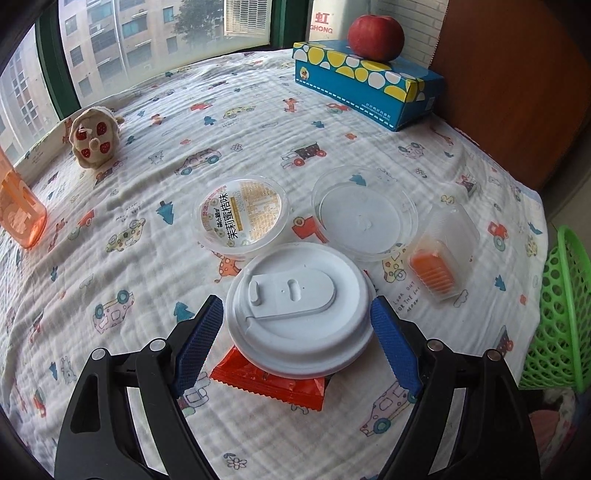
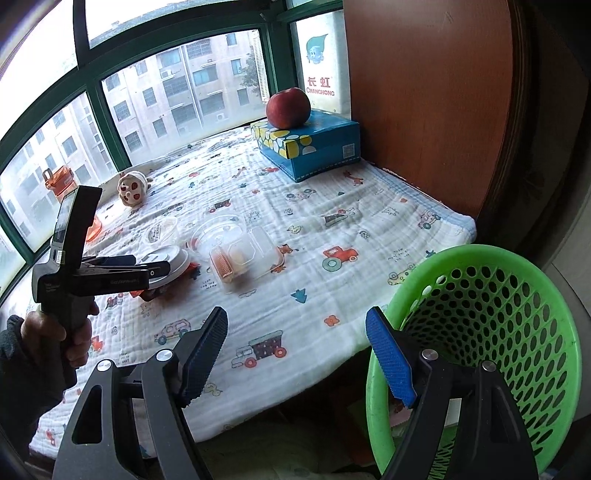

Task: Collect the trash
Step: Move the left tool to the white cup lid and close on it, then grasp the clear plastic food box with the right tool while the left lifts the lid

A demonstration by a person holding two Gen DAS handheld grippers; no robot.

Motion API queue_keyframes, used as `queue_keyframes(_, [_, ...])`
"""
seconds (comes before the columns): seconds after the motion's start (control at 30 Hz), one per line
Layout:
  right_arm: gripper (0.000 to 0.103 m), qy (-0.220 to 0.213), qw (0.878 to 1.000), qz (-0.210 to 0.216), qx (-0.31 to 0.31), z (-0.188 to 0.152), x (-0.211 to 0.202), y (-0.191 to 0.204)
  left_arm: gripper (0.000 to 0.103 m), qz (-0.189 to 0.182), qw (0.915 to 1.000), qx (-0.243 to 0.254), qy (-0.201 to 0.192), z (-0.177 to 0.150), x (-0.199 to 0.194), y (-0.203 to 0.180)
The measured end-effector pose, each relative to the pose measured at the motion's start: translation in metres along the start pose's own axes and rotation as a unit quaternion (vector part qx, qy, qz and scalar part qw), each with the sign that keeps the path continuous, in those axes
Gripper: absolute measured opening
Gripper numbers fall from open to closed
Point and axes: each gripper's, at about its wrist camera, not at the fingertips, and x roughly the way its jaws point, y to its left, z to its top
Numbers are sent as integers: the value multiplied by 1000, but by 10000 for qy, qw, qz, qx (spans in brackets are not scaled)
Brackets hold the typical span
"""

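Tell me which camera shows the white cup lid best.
The left wrist view: the white cup lid sits close and whole between the open left tool fingers, lying on a red wrapper. The right wrist view shows only its edge, mostly hidden behind that tool.

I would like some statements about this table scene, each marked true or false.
1. The red apple sits on the blue spotted tissue box. True.
2. The white plastic cup lid lies between the open fingers of the left tool. True.
3. The green perforated basket stands in the middle of the table. False: it is off the table's edge.
4. The right tool grips an orange wrapper. False: it is open and holds nothing.
5. The white lid rests partly on a red foil wrapper. True.
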Motion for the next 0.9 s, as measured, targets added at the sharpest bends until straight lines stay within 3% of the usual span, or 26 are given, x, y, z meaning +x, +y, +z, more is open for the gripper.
queue_keyframes(0.13, [74, 60, 10000, 62, -24, 4, 8, 5, 71, -89, 10000, 23, -34, 0, 1, 1])
queue_keyframes(0.73, [74, 520, 9962, 586, -384, 36, 83, 40, 66, -331, 9975, -122, -608, -4, -52, 20])
queue_keyframes(0.9, [81, 700, 9939, 614, -596, 43, 110, 48, 66, -463, 9962, -159, -720, -4, -62, 26])
